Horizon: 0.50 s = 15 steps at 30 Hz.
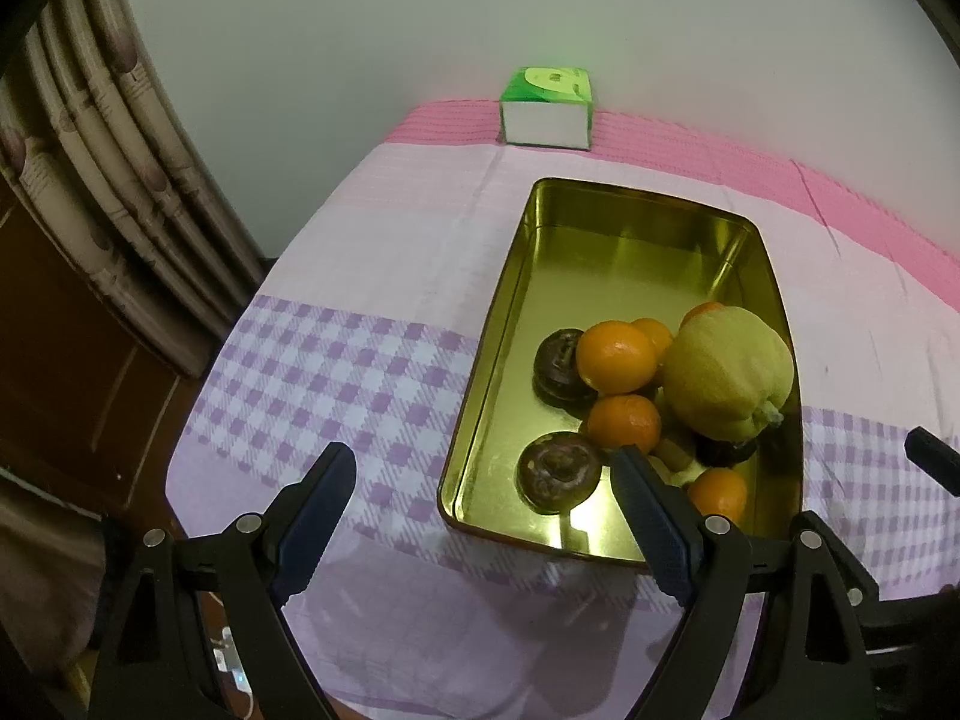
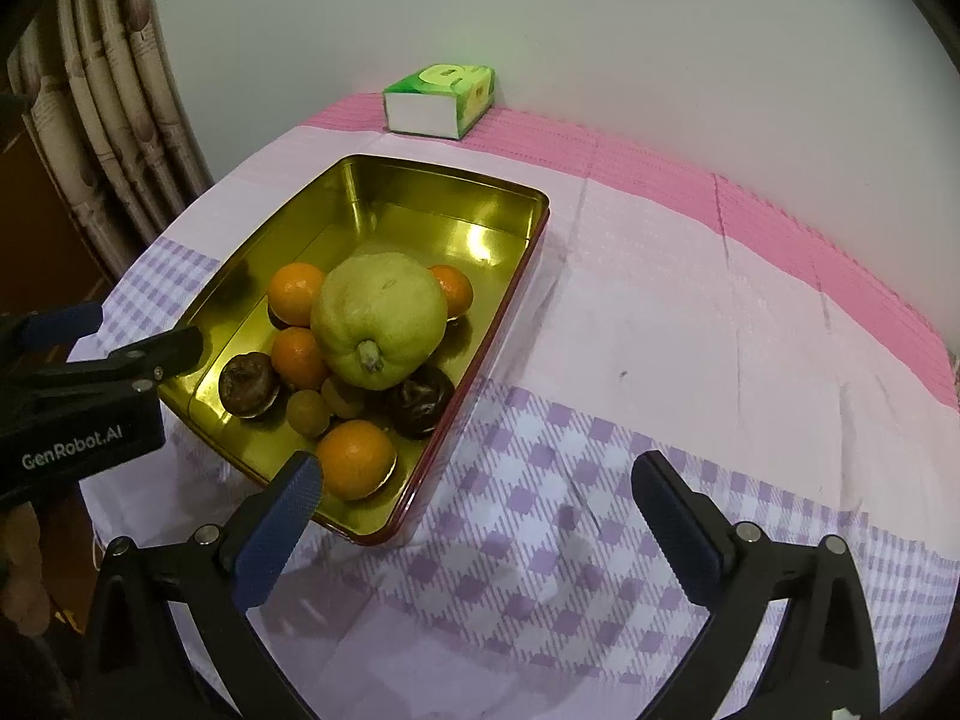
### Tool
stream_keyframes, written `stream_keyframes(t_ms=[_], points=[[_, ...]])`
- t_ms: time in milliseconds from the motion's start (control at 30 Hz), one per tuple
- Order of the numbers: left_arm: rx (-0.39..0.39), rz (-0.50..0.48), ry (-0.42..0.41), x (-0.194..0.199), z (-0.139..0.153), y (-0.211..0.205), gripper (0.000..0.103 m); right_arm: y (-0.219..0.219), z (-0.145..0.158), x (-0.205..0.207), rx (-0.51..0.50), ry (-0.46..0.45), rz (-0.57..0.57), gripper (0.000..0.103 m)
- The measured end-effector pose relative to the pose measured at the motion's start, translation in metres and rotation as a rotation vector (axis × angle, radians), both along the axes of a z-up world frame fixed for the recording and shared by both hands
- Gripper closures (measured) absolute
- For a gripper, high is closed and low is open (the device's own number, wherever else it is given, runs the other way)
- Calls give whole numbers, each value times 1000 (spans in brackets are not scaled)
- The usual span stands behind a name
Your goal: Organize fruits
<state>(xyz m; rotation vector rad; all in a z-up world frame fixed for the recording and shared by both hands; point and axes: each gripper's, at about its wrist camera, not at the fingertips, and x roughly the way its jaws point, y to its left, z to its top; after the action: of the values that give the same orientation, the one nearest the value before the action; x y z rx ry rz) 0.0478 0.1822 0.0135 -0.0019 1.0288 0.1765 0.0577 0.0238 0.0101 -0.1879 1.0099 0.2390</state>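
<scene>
A gold metal tin (image 1: 498, 324) (image 2: 336, 198) stands on the table. Its near half holds a big yellow-green citrus fruit (image 1: 726, 372) (image 2: 378, 318), several oranges (image 1: 615, 357) (image 2: 354, 465), dark brown round fruits (image 1: 558, 471) (image 2: 246, 384) and small green-yellow fruits (image 2: 307, 412). My left gripper (image 1: 483, 462) is open and empty, at the tin's near left corner; it also shows in the right wrist view (image 2: 108, 339). My right gripper (image 2: 474, 474) is open and empty, just right of the tin's near end.
A green and white tissue box (image 1: 547, 108) (image 2: 441, 101) stands at the table's far edge against the wall. The cloth (image 1: 336, 372) (image 2: 660, 360) is pink and purple checked. A curtain (image 1: 102, 138) hangs beyond the left edge.
</scene>
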Motion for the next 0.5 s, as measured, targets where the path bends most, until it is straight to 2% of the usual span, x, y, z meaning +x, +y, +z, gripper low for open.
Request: stream_keyframes(t_ms=[500], points=[[20, -51, 9, 0, -3, -13, 16, -4, -6, 0, 7, 31, -6, 1]])
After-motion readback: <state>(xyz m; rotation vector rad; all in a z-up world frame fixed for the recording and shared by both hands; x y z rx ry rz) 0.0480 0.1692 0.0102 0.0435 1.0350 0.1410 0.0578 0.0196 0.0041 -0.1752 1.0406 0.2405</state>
